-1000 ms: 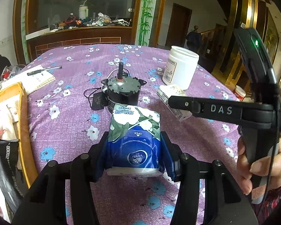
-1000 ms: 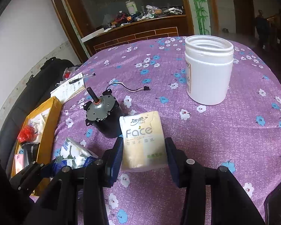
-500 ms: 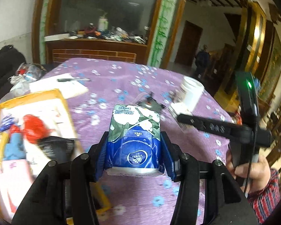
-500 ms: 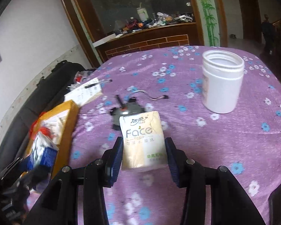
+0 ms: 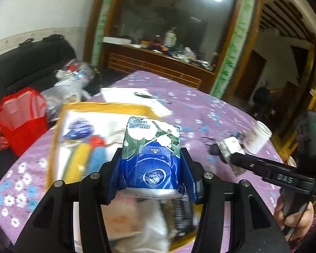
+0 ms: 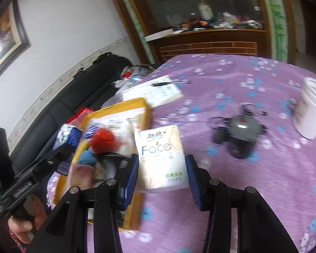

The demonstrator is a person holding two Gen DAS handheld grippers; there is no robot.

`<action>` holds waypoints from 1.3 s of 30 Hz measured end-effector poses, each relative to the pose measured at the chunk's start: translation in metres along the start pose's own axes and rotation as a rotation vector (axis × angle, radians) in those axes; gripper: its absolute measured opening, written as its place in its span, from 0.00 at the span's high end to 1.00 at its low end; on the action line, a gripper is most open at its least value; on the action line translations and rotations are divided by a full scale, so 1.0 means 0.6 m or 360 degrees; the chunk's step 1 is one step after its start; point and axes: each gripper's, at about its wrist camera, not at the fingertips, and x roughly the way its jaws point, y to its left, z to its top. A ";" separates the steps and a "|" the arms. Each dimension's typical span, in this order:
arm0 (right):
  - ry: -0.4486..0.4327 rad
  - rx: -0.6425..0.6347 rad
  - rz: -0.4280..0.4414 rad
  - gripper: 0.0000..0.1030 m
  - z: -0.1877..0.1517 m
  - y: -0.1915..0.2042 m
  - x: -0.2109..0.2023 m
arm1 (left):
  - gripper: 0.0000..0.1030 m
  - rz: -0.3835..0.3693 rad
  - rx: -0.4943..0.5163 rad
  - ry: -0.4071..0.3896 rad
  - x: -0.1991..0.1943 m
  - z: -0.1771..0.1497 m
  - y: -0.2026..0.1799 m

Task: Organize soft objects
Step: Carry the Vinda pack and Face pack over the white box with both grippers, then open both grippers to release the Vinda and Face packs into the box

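Observation:
My left gripper (image 5: 150,164) is shut on a blue Vinda tissue pack (image 5: 151,154) and holds it above a yellow-rimmed box (image 5: 107,106) with several soft items inside. My right gripper (image 6: 162,168) is shut on a cream Face tissue pack (image 6: 161,158) and holds it above the purple floral table (image 6: 263,179), just right of the same box (image 6: 124,104). The left gripper with its blue pack (image 6: 66,135) also shows in the right wrist view, at the box's left side. The right gripper (image 5: 231,155) shows in the left wrist view.
A grey motor with wires (image 6: 242,130) and a white plastic jar (image 6: 312,111) sit on the table to the right. Papers with a pen (image 6: 158,90) lie behind the box. A red bag (image 5: 21,116) and a black sofa (image 5: 21,69) are off the table's left.
Both grippers have swung left with their tissue packs, from beside the motor to over and next to the yellow box. Both stay shut on the packs.

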 end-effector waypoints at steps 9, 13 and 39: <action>0.0085 -0.0156 0.0046 0.56 0.023 0.117 0.060 | 0.51 0.0098 -0.0094 0.0021 0.008 -0.008 0.080; 0.0154 -0.0157 0.0058 0.56 0.030 0.147 0.096 | 0.51 0.0115 -0.0097 0.0065 0.014 -0.018 0.095; 0.0390 -0.0098 0.0016 0.56 0.065 0.194 0.265 | 0.51 0.0067 -0.0066 0.0219 0.054 -0.037 0.110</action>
